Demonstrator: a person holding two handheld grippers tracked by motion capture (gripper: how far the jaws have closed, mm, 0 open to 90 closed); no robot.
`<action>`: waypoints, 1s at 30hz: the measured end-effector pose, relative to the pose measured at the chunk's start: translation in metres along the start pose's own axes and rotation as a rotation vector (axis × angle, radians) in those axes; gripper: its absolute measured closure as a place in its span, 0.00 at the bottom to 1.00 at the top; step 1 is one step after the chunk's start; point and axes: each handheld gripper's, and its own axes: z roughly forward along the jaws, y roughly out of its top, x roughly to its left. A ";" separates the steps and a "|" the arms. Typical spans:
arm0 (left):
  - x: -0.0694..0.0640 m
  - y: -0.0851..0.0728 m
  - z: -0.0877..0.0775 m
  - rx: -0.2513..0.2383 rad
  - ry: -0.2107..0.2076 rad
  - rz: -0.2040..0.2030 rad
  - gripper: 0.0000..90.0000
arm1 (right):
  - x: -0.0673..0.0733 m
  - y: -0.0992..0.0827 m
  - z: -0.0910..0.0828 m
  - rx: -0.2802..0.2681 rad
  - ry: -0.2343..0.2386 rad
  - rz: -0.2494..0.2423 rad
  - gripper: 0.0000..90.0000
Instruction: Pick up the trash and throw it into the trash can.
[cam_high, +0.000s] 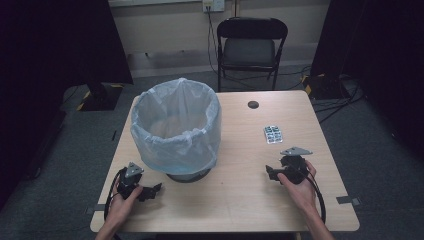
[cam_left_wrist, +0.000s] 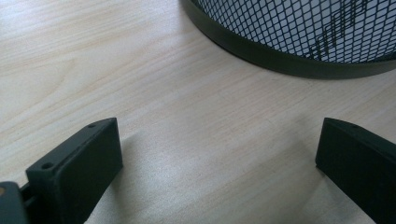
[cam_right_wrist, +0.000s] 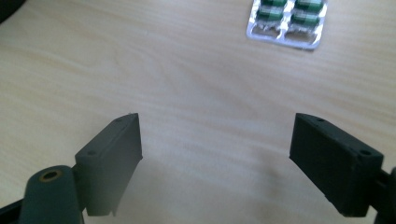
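on the left half of the wooden table (cam_high: 240, 200), a black mesh wastebasket (cam_high: 176, 131) is seen standing upright, lined with a pale blue plastic bag (cam_high: 150, 145) whose edge is folded down over the rim. nothing can be made out inside the liner beyond its own crumpled folds. in the left gripper view the basket's dark base ring and mesh wall (cam_left_wrist: 299, 32) are shown just ahead of the jaws.

to the right, near the table's right edge, a blister pack of green capsules (cam_high: 273, 134) is laid flat, its long axis running roughly away from the person. in the right gripper view the pack (cam_right_wrist: 287, 21) is seen ahead and to the right of the jaws, apart from them.

the left gripper (cam_high: 159, 188) is held low at the near left, its jaws spread wide and released, with bare wood between them. the right gripper (cam_high: 269, 172) is held at the near right, likewise spread wide, grasping nothing and pointing towards the table's middle.
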 end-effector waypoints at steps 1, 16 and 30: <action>0.000 0.000 0.000 0.000 0.000 0.000 0.00 | -0.001 0.003 0.000 -0.006 -0.002 0.002 0.18; 0.000 0.000 0.000 0.000 0.001 0.002 0.00 | -0.007 0.043 0.016 -0.011 -0.010 -0.036 0.17; 0.000 0.000 0.000 0.000 0.002 0.002 0.00 | -0.027 0.073 0.046 0.022 -0.026 -0.036 0.16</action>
